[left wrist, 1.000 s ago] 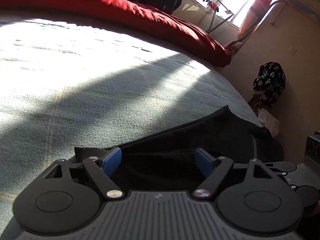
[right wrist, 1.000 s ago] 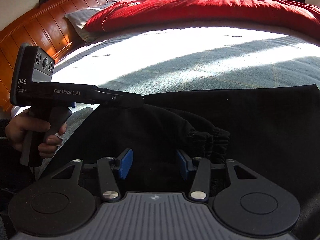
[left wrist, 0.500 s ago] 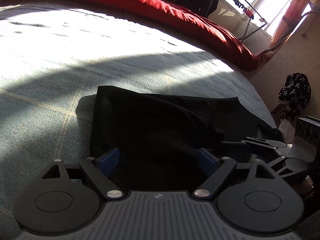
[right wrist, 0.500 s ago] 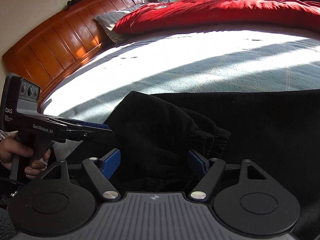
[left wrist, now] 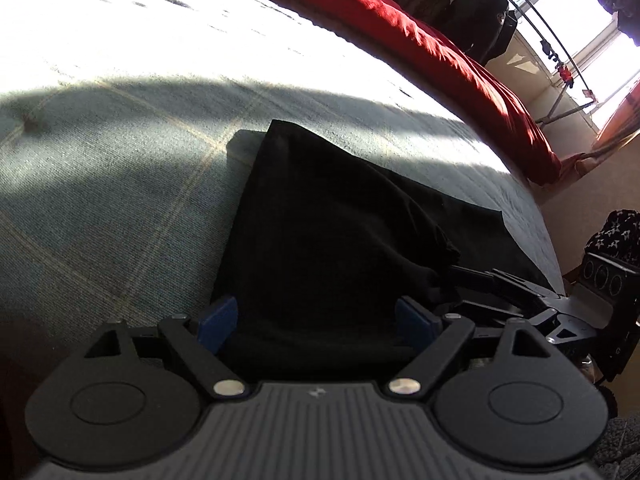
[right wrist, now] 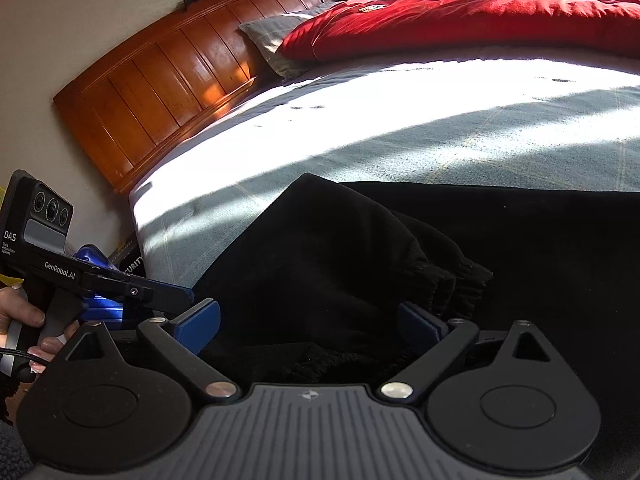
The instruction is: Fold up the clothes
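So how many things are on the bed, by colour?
Black: 1, the black fabric garment
Red: 1, the red quilted duvet
Grey: 1, the grey checked pillow
Total: 3

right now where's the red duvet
In both views the red duvet lies along the bed's far side, beyond the black garment, reaching the pillow.

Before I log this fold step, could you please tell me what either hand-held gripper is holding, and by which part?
Nothing is held: both the left hand-held gripper and right hand-held gripper stand open over the black garment.
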Tool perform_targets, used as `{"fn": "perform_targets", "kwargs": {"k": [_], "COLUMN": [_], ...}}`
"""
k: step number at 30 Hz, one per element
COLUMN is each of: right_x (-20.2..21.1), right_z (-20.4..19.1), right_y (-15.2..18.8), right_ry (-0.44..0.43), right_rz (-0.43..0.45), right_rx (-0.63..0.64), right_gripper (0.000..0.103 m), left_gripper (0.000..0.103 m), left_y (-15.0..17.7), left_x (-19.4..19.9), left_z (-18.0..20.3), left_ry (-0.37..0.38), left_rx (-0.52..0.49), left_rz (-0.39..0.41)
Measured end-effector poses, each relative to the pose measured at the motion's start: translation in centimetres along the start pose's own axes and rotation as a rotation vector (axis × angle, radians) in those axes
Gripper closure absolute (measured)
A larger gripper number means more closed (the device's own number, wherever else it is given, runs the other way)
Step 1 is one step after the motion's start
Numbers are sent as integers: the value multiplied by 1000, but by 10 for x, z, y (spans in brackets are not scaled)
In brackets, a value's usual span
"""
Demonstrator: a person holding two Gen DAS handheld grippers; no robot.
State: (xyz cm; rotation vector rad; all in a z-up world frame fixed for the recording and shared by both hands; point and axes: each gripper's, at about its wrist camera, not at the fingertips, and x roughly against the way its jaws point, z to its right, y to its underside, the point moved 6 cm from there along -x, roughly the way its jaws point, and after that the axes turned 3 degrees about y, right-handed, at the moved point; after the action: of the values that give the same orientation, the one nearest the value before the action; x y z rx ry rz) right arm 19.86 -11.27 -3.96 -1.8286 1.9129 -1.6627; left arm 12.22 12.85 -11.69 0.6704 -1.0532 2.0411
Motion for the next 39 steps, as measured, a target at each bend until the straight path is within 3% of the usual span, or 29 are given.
{"fn": "perform_targets", "kwargs": {"k": [3, 6, 9, 12, 14, 20, 30, 39], "right_x": [0, 1, 1, 1, 1, 7, 26, 41], "right_z": [0, 0, 0, -1, -5, -25, -45, -58], "right_y": [0, 0, 0, 0, -1, -3, 16, 52], "right_ry": [-9, -13, -17, -21, -14, 32, 113, 181], "right_rz": [-1, -1, -3, -4, -4, 25, 145, 248], "right_rx": [0, 2, 10, 16, 34, 117, 110, 103], "right_gripper": [3, 3, 3, 1, 1, 0, 0, 0], "left_gripper": [17, 17, 17, 17, 17, 17, 16, 16], "left_y": [-11, -8, 17, 42, 52, 56, 69, 76], "left_x": [14, 18, 14, 11, 11, 10, -1, -3], "left_z": [12, 21, 21, 19, 21, 23, 35, 45], "left_ry": [1, -114, -328, -405, -401, -416, -417, -423], "left_rx": [-45, -207, -477, -633, -680, -740, -1102, -1314], "left_rz": [61, 76, 5, -81, -93, -28, 54, 177]}}
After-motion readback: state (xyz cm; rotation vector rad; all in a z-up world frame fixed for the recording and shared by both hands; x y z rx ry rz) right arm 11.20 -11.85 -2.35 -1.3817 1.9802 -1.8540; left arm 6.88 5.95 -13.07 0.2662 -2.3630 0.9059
